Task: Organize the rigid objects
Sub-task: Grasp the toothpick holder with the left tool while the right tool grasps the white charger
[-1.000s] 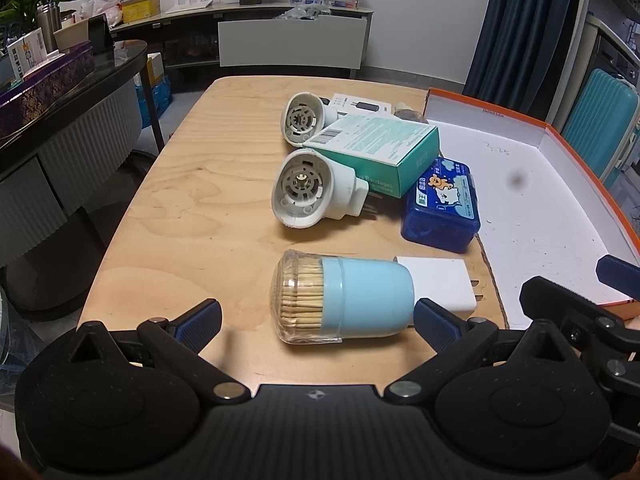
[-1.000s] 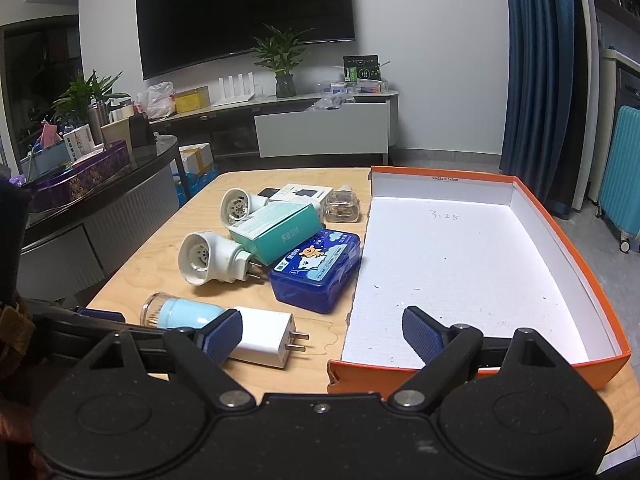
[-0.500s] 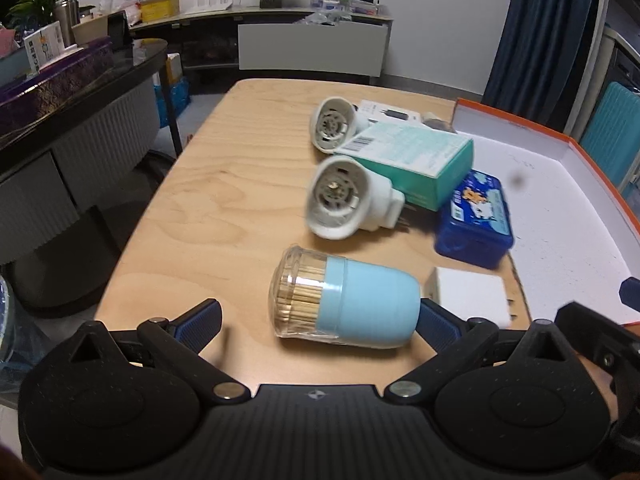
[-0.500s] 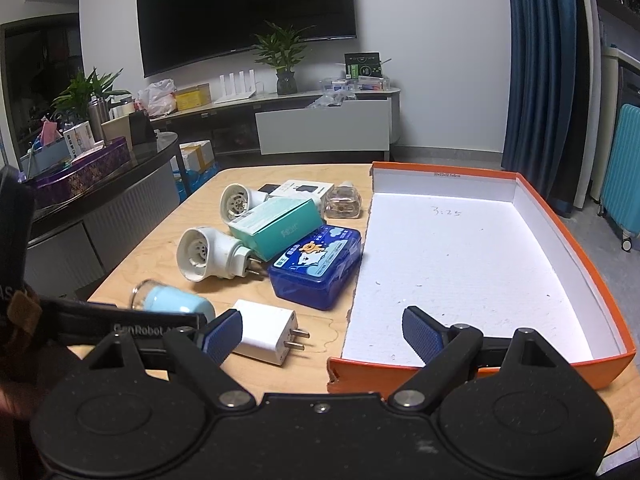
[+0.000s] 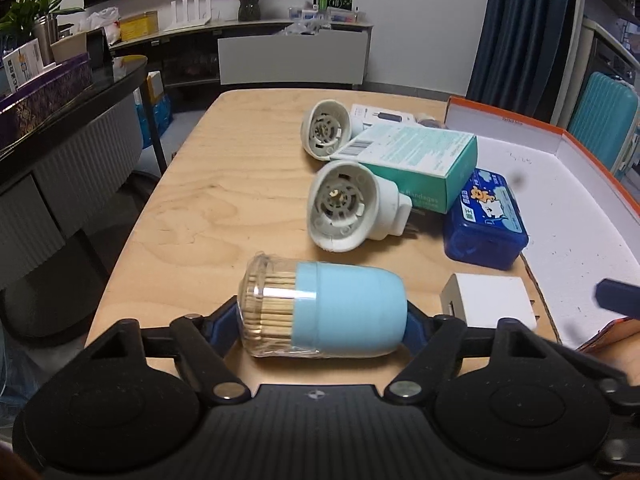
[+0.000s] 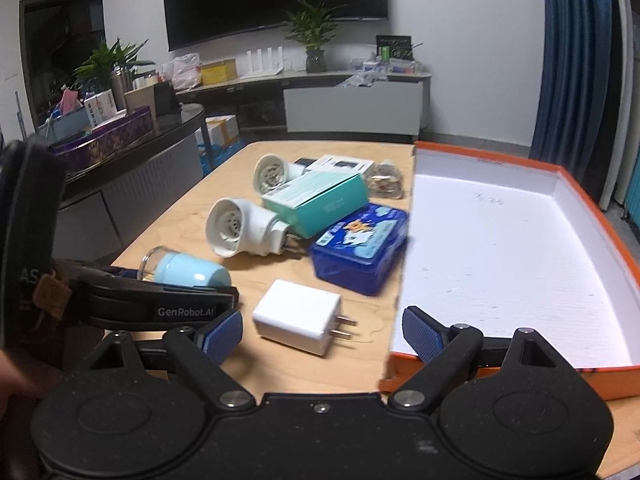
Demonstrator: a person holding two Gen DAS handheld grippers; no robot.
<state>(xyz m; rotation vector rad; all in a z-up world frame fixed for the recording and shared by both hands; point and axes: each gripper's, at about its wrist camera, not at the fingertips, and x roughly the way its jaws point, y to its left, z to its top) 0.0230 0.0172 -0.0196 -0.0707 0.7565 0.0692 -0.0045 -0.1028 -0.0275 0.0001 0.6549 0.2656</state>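
Observation:
A toothpick jar [image 5: 322, 310] with a light blue cap lies on its side on the wooden table [image 5: 224, 184]. My left gripper [image 5: 320, 322] is shut on it, one pad at each end; it also shows in the right wrist view [image 6: 188, 272]. A white charger [image 6: 300, 316] lies right of it, just ahead of my right gripper [image 6: 322, 334], which is open and empty above the table's front edge. An open orange box with a white floor [image 6: 504, 248] stands on the right.
Behind the jar lie two white plug-in sockets [image 5: 344, 210] [image 5: 325, 129], a teal carton [image 5: 416, 160], a blue plastic case [image 5: 486, 220], a white flat box [image 6: 340, 165] and a small clear container [image 6: 386, 184]. A dark counter [image 5: 68, 96] stands left.
My left gripper has moved forward around the toothpick jar and closed on its two ends. My right gripper has shifted left, toward the white charger, still open.

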